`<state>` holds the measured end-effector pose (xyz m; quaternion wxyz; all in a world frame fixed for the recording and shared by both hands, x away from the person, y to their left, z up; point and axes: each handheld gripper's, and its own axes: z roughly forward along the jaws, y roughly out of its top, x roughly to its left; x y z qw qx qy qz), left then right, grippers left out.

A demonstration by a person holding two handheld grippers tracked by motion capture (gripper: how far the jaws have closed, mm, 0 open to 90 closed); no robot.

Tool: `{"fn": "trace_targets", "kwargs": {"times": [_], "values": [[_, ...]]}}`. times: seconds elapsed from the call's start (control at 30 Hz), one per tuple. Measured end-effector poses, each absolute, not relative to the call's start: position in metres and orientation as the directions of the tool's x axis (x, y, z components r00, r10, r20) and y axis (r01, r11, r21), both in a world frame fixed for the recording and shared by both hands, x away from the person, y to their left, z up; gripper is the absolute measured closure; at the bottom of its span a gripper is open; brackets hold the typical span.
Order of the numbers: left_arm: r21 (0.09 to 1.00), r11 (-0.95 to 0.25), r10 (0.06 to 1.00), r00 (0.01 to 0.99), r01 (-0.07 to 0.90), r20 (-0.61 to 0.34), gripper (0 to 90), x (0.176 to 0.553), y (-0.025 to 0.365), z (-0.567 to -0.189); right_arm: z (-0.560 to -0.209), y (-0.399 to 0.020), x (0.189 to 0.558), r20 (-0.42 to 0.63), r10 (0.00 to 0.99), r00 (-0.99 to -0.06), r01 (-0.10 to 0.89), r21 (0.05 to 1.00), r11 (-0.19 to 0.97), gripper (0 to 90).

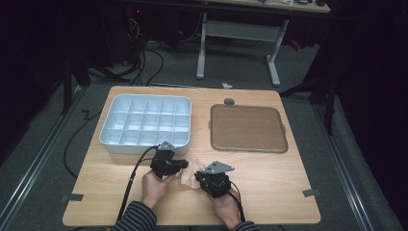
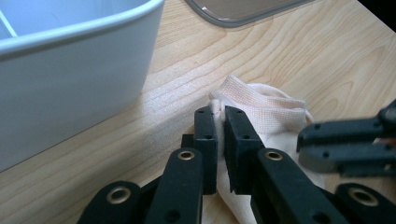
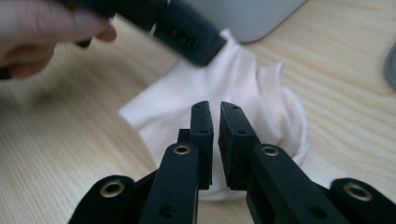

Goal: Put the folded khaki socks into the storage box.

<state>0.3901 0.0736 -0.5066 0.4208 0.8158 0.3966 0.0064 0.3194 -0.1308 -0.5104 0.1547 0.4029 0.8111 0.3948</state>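
Observation:
A pale cream sock (image 1: 189, 174) lies bunched on the wooden table (image 1: 269, 192) between my two grippers. The left gripper (image 1: 184, 166) is shut on the ribbed cuff edge of the sock (image 2: 266, 105), and fabric shows pinched between its tips (image 2: 219, 112). From the other side comes the right gripper (image 1: 198, 178), its jaws almost together on a fold of the sock (image 3: 243, 74), with cloth showing in the narrow gap (image 3: 215, 106). In the left gripper view the right gripper (image 2: 303, 140) lies level at the sock's right side.
A white compartment box (image 1: 144, 147) stands just behind the sock, its wall close to the left gripper (image 2: 70, 84). A flat brown tray (image 1: 248, 127) lies at the back right. A hand (image 3: 46, 32) holds the left gripper.

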Motion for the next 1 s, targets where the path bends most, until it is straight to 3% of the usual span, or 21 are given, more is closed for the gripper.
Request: {"fn": "trace_targets", "kwargs": {"times": [0.5, 1.0], "values": [[0.703, -0.324, 0.642, 0.693, 0.633, -0.328, 84.5, 0.381, 0.079, -0.497, -0.505, -0.131, 0.34, 0.118, 0.801, -0.587, 0.551, 0.782, 0.29, 89.0], [0.713, -0.298, 0.622, 0.696, 0.634, -0.359, 84.4, 0.374, 0.083, -0.496, -0.517, -0.118, 0.35, 0.115, 0.806, -0.581, 0.584, 0.748, 0.315, 88.8]]}}
